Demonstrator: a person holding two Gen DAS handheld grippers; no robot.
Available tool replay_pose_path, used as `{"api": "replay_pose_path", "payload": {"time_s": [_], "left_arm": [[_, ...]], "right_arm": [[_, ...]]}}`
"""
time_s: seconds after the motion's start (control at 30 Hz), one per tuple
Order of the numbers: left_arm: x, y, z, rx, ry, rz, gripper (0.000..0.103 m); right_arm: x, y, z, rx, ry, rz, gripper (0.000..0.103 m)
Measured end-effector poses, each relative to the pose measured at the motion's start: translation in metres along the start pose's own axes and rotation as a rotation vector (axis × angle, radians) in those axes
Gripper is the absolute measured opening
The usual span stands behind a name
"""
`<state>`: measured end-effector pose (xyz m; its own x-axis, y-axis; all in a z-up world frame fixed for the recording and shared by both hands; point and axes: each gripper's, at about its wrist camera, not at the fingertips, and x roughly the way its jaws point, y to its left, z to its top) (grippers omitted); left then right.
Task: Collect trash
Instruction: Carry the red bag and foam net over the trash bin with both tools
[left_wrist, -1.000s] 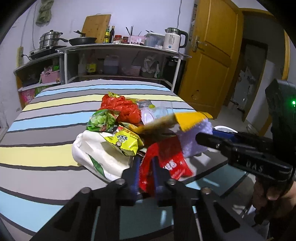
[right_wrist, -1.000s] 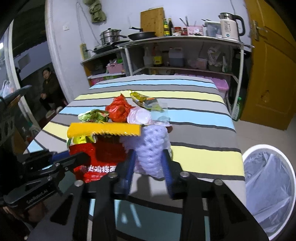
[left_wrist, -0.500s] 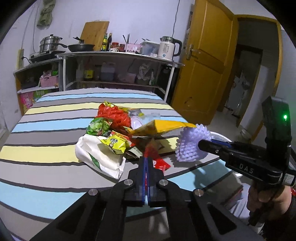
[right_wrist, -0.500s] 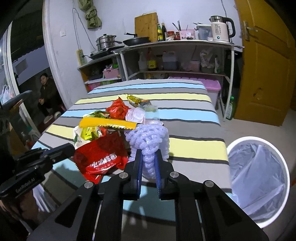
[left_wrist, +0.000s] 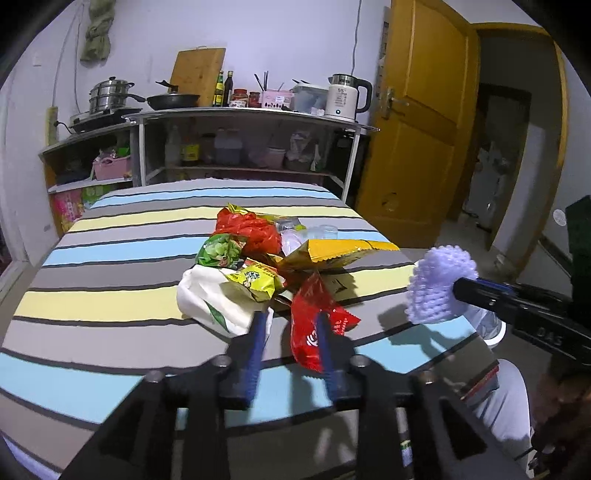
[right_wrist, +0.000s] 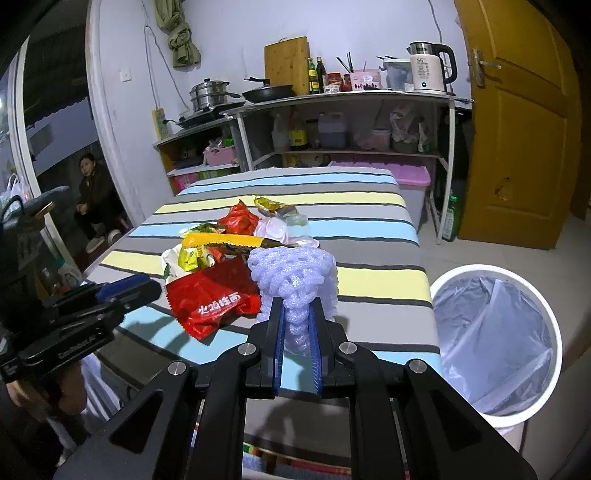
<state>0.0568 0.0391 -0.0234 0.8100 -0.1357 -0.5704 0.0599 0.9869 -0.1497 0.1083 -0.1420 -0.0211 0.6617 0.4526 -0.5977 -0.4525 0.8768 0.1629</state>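
Clamping the lilac foam net sleeve (right_wrist: 293, 280), the right gripper (right_wrist: 295, 328) has its jaws pressed together on the sleeve's near end and carries it clear of the striped surface (right_wrist: 369, 221), above the near right edge. In the left wrist view the same sleeve (left_wrist: 439, 288) shows at the right, off the edge of the surface. The red snack wrapper (left_wrist: 314, 325) lies between the jaws of the left gripper (left_wrist: 290, 332); these jaws have just been opening and now stand apart, the right finger (left_wrist: 325, 343) overlapping the wrapper, though contact cannot be confirmed. The wrapper (right_wrist: 214, 299) rests at the near edge of the trash pile. Just beyond it lie a yellow-green packet (left_wrist: 255, 280), a white bag (left_wrist: 207, 299), a long yellow packet (left_wrist: 340, 251), a green packet (left_wrist: 221, 251) and a red plastic bag (left_wrist: 251, 229). A white bin (right_wrist: 491, 339) with a clear liner stands on the floor to the right of the surface. A steel rack (right_wrist: 347, 122) with a kettle (right_wrist: 428, 70) stands at the far wall.
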Motion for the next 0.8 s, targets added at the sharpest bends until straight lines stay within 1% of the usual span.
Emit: {"api": "replay_pose_path", "payload": {"time_s": [0.1, 0.23, 0.33, 0.37, 0.4, 0.43, 0.47, 0.5, 0.63, 0.8], "left_arm": [[0.014, 0.003, 0.002, -0.004, 0.027, -0.017, 0.035], [0.035, 0.002, 0.001, 0.002, 0.070, -0.035, 0.035], [0.041, -0.006, 0.001, 0.033, 0.081, -0.047, 0.033], [0.042, -0.009, 0.000, 0.040, 0.087, -0.056, 0.024], [0.044, -0.011, 0.000, 0.040, 0.096, -0.066, 0.011], [0.045, -0.012, -0.001, 0.040, 0.104, -0.071, 0.005], [0.046, -0.014, -0.002, 0.040, 0.109, -0.070, 0.003], [0.045, -0.014, -0.003, 0.034, 0.110, -0.068, 0.001], [0.034, -0.012, -0.006, 0.006, 0.105, -0.076, 0.001], [0.005, -0.018, -0.006, 0.005, 0.067, -0.087, 0.001]], "right_arm": [[0.001, -0.001, -0.002, 0.000, 0.006, 0.003, 0.013], [0.004, -0.002, -0.001, 0.002, 0.014, 0.008, 0.013], [0.004, -0.004, -0.002, 0.005, 0.016, 0.009, 0.013], [0.005, -0.005, -0.003, 0.008, 0.018, 0.009, 0.013], [0.005, -0.006, -0.003, 0.010, 0.019, 0.009, 0.013], [0.005, -0.006, -0.004, 0.012, 0.019, 0.008, 0.013], [0.005, -0.007, -0.004, 0.013, 0.019, 0.008, 0.013], [0.004, -0.008, -0.005, 0.015, 0.019, 0.008, 0.013], [0.000, -0.009, -0.007, 0.016, 0.013, 0.009, 0.013], [-0.011, -0.008, -0.006, 0.016, -0.008, 0.011, 0.013]]}}
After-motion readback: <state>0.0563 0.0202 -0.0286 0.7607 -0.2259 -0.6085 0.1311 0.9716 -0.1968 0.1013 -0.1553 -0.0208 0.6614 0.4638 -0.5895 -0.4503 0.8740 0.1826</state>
